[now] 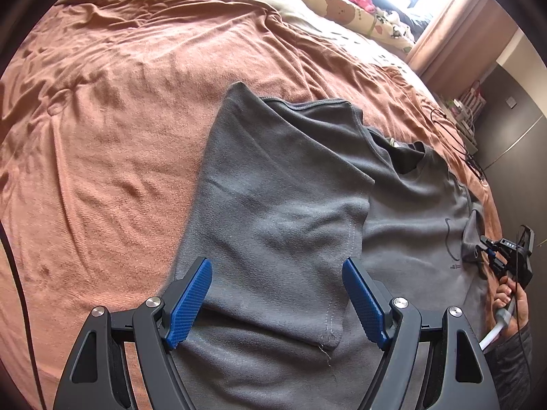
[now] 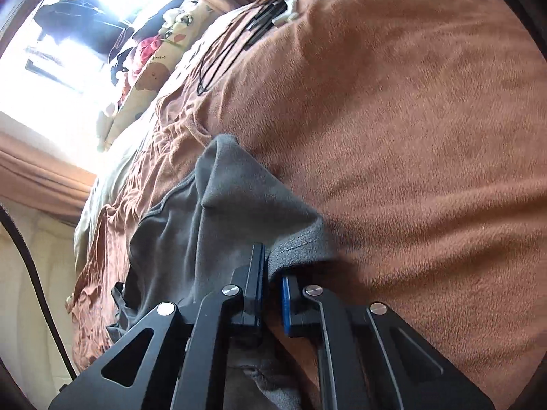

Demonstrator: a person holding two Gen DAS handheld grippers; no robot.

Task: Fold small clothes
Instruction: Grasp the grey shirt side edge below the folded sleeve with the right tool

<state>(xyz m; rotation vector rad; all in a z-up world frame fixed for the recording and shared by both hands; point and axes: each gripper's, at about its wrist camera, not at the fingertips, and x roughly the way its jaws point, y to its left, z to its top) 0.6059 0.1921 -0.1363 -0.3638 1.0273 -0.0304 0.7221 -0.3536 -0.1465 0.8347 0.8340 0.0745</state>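
Grey T-shirt (image 1: 273,205), sleeve folded inward

Grey T-shirt (image 1: 290,205) lies on the bed over a brown blanket (image 1: 112,130); its 9 o'clock side is folded over onto the body, sleeve hem stitching facing the camera. Left gripper (image 1: 277,302) hangs over that folded flap, jaws wide apart, blue pads (image 1: 191,302) clear of the cloth. At 3 o'clock the right gripper (image 1: 485,244) pinches a raised bit of the shirt's edge, a hand (image 1: 512,299) on its handle. Patterned pillow (image 1: 355,13) at 1 o'clock, black cable (image 1: 454,136) at 2 o'clock.
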